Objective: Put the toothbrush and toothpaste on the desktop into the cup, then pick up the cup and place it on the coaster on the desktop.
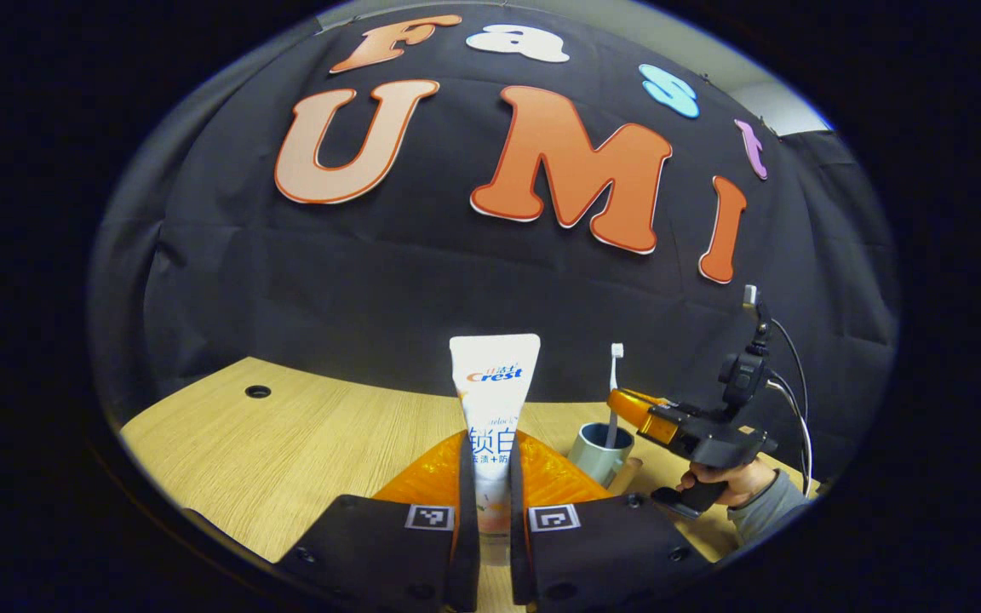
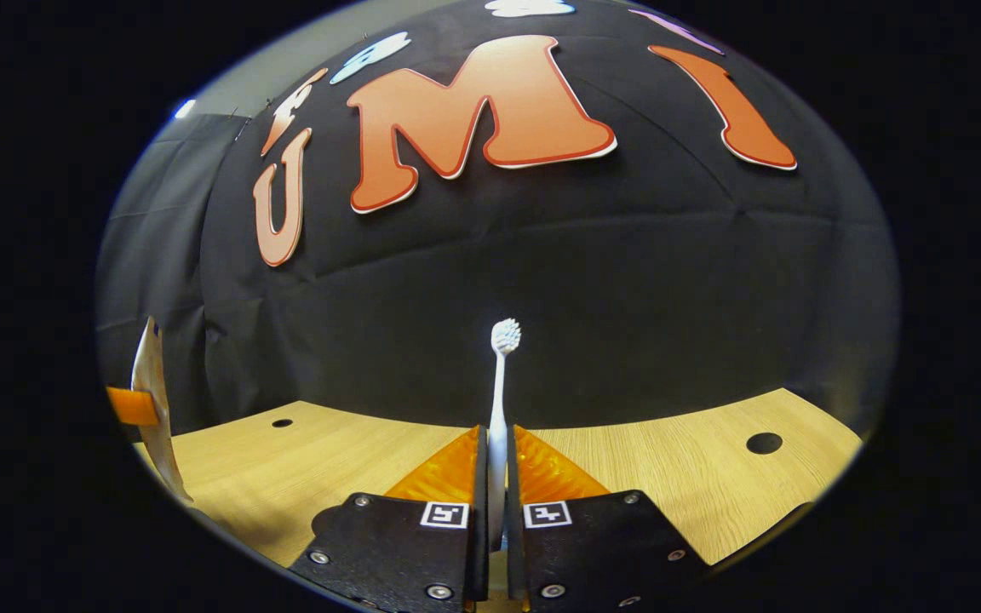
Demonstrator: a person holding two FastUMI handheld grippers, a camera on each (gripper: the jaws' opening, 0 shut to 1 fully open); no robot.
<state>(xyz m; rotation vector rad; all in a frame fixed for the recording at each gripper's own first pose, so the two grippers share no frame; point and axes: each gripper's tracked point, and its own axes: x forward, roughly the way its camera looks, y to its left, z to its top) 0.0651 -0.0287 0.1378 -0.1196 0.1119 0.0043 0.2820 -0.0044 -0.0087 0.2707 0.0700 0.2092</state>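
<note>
Presently the left gripper [image 1: 491, 511] clamps one toothpaste [image 1: 493, 409] tube upright, cap down, ready for dropping in. Right gripper [image 2: 497, 511] pinches one toothbrush [image 2: 500, 400], bristles up, its handle apparently lowering into the single cup [image 1: 601, 451] on the table [image 1: 286, 451]. Coaster not spotted.

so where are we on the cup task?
Nothing finished. In hand: the left gripper clamps the toothpaste upright; the right gripper clamps the toothbrush, whose lower end dips into the cup. Left: release brush, drop in paste, move the cup onto the coaster.
</note>
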